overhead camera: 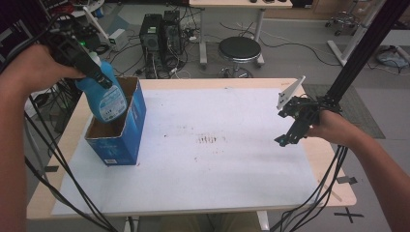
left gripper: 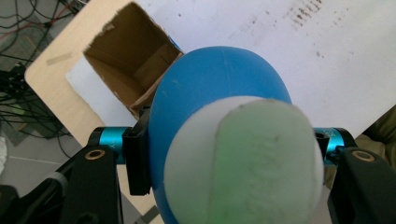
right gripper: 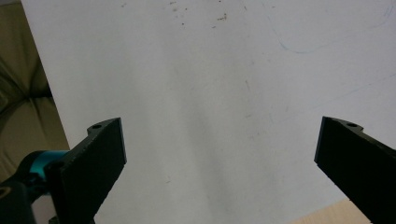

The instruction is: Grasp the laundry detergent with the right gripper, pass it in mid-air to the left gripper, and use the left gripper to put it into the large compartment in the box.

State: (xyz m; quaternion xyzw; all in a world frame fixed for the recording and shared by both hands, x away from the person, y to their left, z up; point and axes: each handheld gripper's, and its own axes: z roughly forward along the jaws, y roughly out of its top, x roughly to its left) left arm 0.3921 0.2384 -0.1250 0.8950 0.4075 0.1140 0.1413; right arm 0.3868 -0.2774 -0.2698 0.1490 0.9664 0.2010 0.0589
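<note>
The left hand-held gripper (overhead camera: 99, 77) has its jaws pinched on a blue bottle (overhead camera: 106, 99), gripping it near the top, just under the white cap (left gripper: 243, 158). The bottle hangs tilted over the open box (overhead camera: 118, 130), its bottom dipping into the mouth, at about nine o'clock on the counter (overhead camera: 300, 181). In the left gripper view the black jaws press against both sides of the bottle's blue body (left gripper: 219, 79), and the brown inside of the box (left gripper: 135, 60) lies open beyond it.

The right hand-held gripper (overhead camera: 285, 137) hovers at about three o'clock, near the counter's right edge, jaws spread wide with nothing between them. In the right gripper view the two pads (right gripper: 100, 156) stand far apart over the bare white sheet (right gripper: 201, 107).

The bottle's label is too small to read from above, and its lower end is hidden by the box wall. The cap is blurred up close. Whether the bottle touches the inside of the box I cannot tell.

A white sheet (overhead camera: 217, 159) covers most of the pale wooden counter, with brownish smudges (overhead camera: 210, 140) near its middle. Beyond the far edge stand a black stool (overhead camera: 239, 50), two computer towers (overhead camera: 159, 34) and tangled cables on a grey floor. A black frame post (overhead camera: 362, 53) rises at the right.
</note>
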